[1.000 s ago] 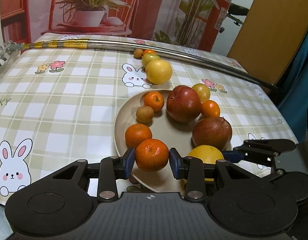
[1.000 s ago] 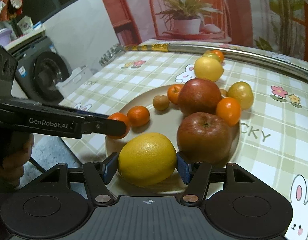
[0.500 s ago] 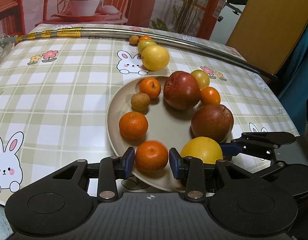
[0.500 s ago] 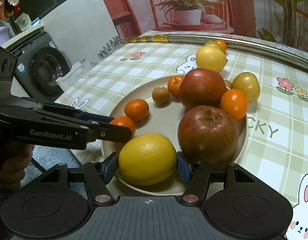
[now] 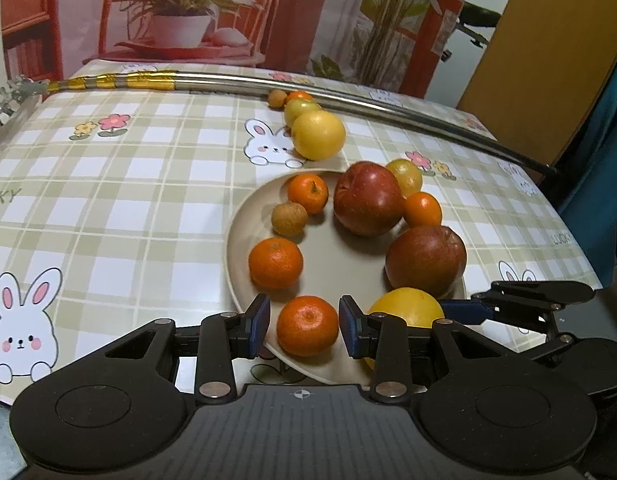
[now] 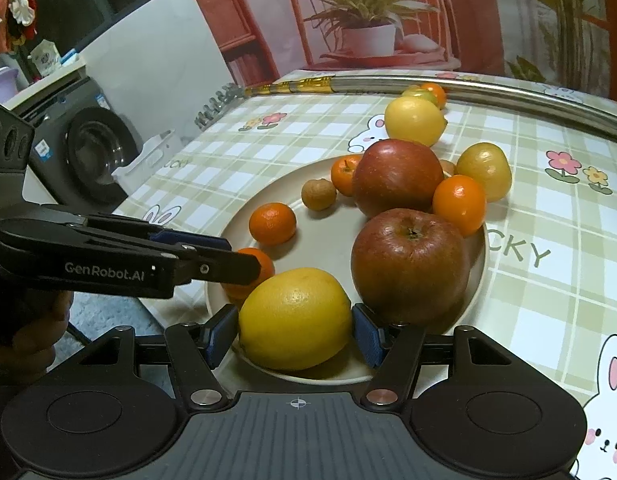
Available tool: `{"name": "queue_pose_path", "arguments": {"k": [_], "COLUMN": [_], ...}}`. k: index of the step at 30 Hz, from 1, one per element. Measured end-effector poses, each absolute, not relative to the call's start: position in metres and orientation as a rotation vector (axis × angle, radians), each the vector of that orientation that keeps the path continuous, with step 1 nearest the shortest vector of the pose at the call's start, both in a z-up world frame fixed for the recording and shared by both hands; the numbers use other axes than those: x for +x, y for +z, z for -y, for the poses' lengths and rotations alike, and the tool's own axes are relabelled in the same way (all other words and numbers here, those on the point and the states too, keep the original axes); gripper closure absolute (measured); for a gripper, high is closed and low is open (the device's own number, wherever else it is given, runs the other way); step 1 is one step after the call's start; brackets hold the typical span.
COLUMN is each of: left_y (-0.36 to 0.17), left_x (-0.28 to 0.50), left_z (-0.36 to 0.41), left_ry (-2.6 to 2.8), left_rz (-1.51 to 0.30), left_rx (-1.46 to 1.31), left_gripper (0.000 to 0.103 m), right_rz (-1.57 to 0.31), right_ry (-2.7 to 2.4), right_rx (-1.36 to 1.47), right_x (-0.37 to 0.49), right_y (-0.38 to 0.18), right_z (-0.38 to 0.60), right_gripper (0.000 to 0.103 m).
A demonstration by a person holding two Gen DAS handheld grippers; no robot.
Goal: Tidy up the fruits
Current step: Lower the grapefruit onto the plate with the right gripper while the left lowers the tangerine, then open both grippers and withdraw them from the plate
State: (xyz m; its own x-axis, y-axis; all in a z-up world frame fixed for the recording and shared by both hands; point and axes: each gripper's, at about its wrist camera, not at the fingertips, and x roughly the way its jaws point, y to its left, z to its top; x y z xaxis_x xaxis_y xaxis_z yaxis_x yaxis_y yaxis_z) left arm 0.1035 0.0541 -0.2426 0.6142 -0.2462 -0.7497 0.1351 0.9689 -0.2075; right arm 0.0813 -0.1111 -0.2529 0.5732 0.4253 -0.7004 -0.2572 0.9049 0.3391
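At plate (image 5: pixel 244 236) six o'clock | left gripper (image 5: pixel 304 326) fingers grasp mandarin (image 5: pixel 307 325), right gripper (image 6: pixel 294 330) fingers grasp lemon (image 6: pixel 294 318) | step: placing | next: release both

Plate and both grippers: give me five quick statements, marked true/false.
1. The left gripper has a tangerine between its fingers. True.
2. The right gripper is closed on a red apple. False: it holds the yellow citrus fruit; the nearer red apple sits beside it.
3. Two red apples are on the beige plate. True.
4. Every fruit is on the plate. False: a large yellow fruit and smaller ones behind it lie on the tablecloth.
5. A metal pole lies across the far side of the table. True.
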Motion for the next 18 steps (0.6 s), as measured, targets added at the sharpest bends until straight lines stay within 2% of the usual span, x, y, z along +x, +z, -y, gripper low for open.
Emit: {"name": "queue_pose_path", "arguments": {"k": [14, 18], "left_y": [-0.230, -0.228], "left_x": [0.094, 0.090], "left_z": [-0.065, -0.066], "left_ry": [-0.191, -0.186], "left_rz": [-0.834, -0.819], "left_rx": [-0.156, -0.158], "left_gripper": [0.063, 0.063], "right_rz": [-0.836, -0.795], "right_ry": [0.397, 0.391], "right_rx": [0.171, 0.159], "right_x": [0.075, 0.071], "right_y": [-0.243, -0.237], "right_z": [0.107, 0.108], "right_gripper": [0.045, 0.048]}}
